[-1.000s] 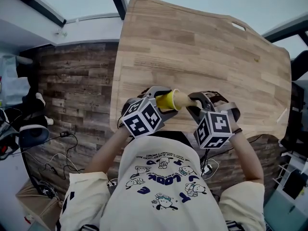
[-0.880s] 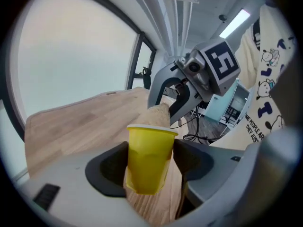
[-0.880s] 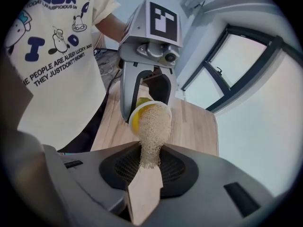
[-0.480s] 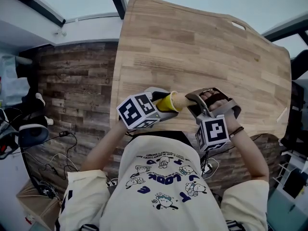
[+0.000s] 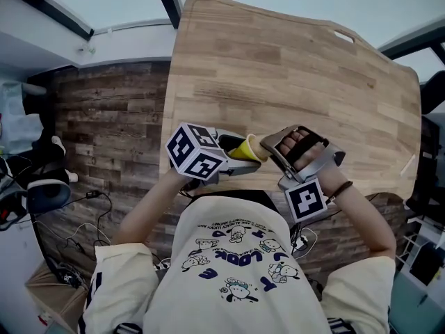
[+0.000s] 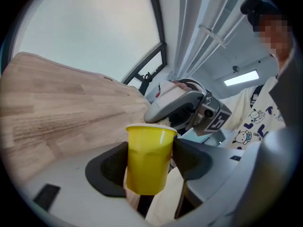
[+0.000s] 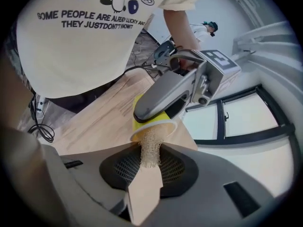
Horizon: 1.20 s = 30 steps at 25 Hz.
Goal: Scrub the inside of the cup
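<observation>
While the left gripper (image 5: 233, 157) holds the yellow cup (image 6: 149, 150) by its sides, with jaws that stand wide and have just been closing a touch tighter on it, I have the right gripper (image 7: 149, 169) drawn narrow on the flat handle of the scrubber (image 7: 150, 148). The cup is up in the air over the near edge of the table (image 5: 292, 68), its mouth turned right, toward the scrubber. The bristly end sits in that mouth, how deep I cannot tell.

My worry is leverage. If I push the scrubber off the cup's axis, it could pry the cup out of the left pads, and this close to the edge a fall might miss the table. A harder squeeze, I judge, could buckle the thin wall. The slim handle could also swivel between the right pads while I twist.
</observation>
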Motion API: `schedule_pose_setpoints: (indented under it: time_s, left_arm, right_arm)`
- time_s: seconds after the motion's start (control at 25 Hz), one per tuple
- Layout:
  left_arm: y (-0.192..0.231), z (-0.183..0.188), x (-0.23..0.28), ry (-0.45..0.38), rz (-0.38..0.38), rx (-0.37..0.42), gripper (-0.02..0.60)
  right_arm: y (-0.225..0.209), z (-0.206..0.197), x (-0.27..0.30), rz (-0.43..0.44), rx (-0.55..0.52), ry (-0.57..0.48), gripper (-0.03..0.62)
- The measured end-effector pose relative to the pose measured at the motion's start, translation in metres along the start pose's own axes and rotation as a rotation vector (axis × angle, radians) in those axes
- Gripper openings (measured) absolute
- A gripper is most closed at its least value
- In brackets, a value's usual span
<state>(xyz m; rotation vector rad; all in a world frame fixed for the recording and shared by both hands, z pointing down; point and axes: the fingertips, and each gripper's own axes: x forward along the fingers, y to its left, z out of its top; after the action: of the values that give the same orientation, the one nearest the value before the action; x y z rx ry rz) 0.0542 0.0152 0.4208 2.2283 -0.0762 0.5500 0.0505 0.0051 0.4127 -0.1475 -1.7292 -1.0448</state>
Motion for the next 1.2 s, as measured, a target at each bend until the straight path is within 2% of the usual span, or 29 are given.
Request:
schedule_pose_setpoints:
  time_s: [0.16,0.24,0.32,0.44,0.76,0.88,1.0,1.2]
  left_arm:
    - [-0.010,-0.003,0.002,0.013,-0.127,-0.126,0.301]
    - [-0.015,-0.004,0.002,0.022,-0.182,-0.161,0.302]
    - [-0.019,-0.004,0.001,0.026,-0.213,-0.168,0.302]
    - [-0.020,-0.004,0.000,0.032,-0.218,-0.152,0.302]
    - [-0.017,-0.007,0.006,0.059,-0.101,-0.038,0.302]
    - [-0.015,-0.005,0.007,0.089,-0.023,0.057,0.302]
    - [-0.013,-0.004,0.005,0.143,0.062,0.173,0.302]
    - [-0.013,-0.007,0.006,0.232,0.168,0.349,0.301]
  right_arm:
    - [0.000,0.013,-0.003,-0.048,-0.102,-0.051,0.089]
    - [-0.001,0.018,-0.006,-0.083,-0.157,-0.069,0.089]
    - [-0.002,0.020,-0.007,-0.111,-0.192,-0.074,0.090]
    - [-0.002,0.022,-0.008,-0.119,-0.200,-0.075,0.091]
    - [0.009,0.019,-0.006,0.017,-0.017,-0.082,0.089]
    - [0.016,0.019,-0.004,0.079,0.101,-0.101,0.089]
    - [0.013,0.019,-0.002,0.102,0.234,-0.128,0.089]
    - [0.014,0.023,0.002,0.181,0.453,-0.172,0.089]
